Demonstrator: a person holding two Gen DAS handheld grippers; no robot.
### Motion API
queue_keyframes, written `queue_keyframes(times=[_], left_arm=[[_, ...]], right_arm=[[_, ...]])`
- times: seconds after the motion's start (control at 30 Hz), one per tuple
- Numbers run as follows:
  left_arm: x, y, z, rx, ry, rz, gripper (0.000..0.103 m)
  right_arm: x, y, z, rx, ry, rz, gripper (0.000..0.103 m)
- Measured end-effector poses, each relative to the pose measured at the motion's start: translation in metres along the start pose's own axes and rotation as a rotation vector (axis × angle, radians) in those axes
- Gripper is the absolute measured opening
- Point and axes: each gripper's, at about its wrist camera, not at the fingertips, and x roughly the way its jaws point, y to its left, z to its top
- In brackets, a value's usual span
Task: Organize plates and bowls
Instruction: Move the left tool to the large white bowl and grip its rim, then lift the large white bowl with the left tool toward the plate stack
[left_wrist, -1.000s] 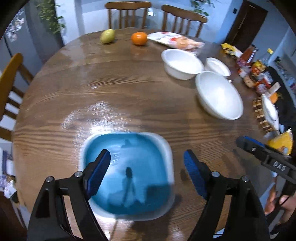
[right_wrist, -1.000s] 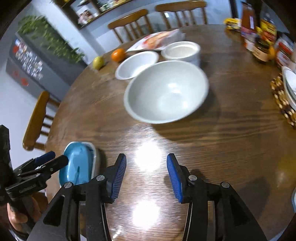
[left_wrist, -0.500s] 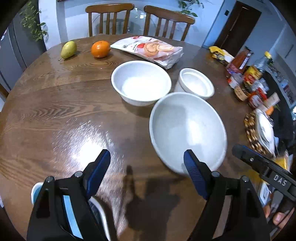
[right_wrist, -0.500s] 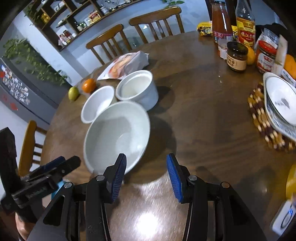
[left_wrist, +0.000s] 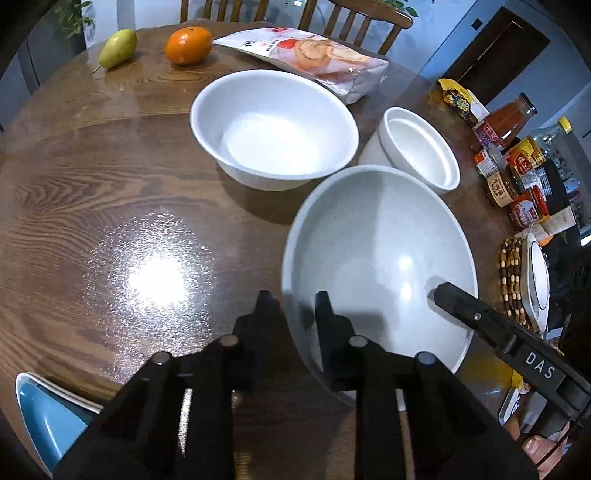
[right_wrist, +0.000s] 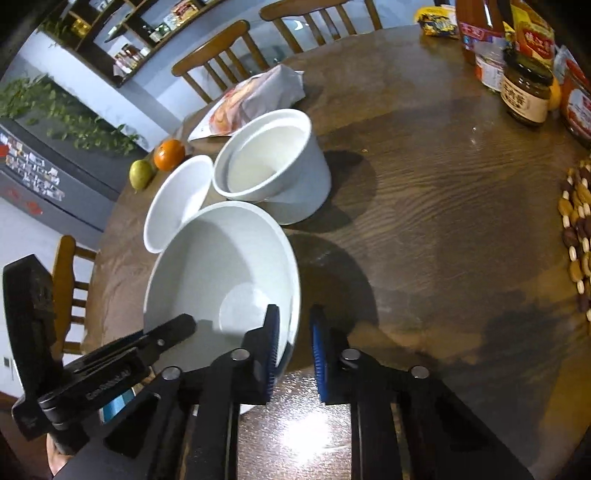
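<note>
A large pale bowl (left_wrist: 376, 258) (right_wrist: 221, 273) stands on the round wooden table (left_wrist: 110, 192). My left gripper (left_wrist: 291, 306) straddles its near left rim, one finger outside and one inside; its jaws are closing on the rim. My right gripper (right_wrist: 295, 328) is closing on the opposite rim, which sits between its blue pads. A medium white bowl (left_wrist: 275, 125) (right_wrist: 173, 199) and a small deep white bowl (left_wrist: 417, 147) (right_wrist: 269, 158) stand just behind. A blue plate (left_wrist: 48, 413) lies at the near left table edge.
A pear (left_wrist: 118, 48), an orange (left_wrist: 188, 44) and a snack bag (left_wrist: 306, 51) lie at the far side. Jars and bottles (left_wrist: 517, 166) crowd the right edge. A white plate (left_wrist: 537, 273) rests on a beaded mat (right_wrist: 576, 229). Wooden chairs (right_wrist: 218, 55) ring the table.
The left gripper left the blue plate and moved right to the large bowl. The right gripper came in from the other side. Both pairs of jaws narrowed around the bowl's rim.
</note>
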Motion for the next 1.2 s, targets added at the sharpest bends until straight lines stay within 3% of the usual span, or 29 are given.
queue_keyframes(times=[0.07, 0.7, 1.2], left_arm=[[-0.001, -0.005, -0.001, 0.024, -0.007, 0.007, 0.010], [-0.048, -0.022, -0.040, 0.160, -0.097, 0.075, 0.013], [-0.067, -0.030, -0.085, 0.189, -0.138, 0.115, 0.014]], right_arm=[[-0.001, 0.002, -0.001, 0.000, 0.003, 0.005, 0.013], [-0.046, 0.012, -0.043, -0.021, -0.034, 0.025, 0.013], [-0.065, 0.016, -0.086, -0.064, -0.034, 0.024, 0.013]])
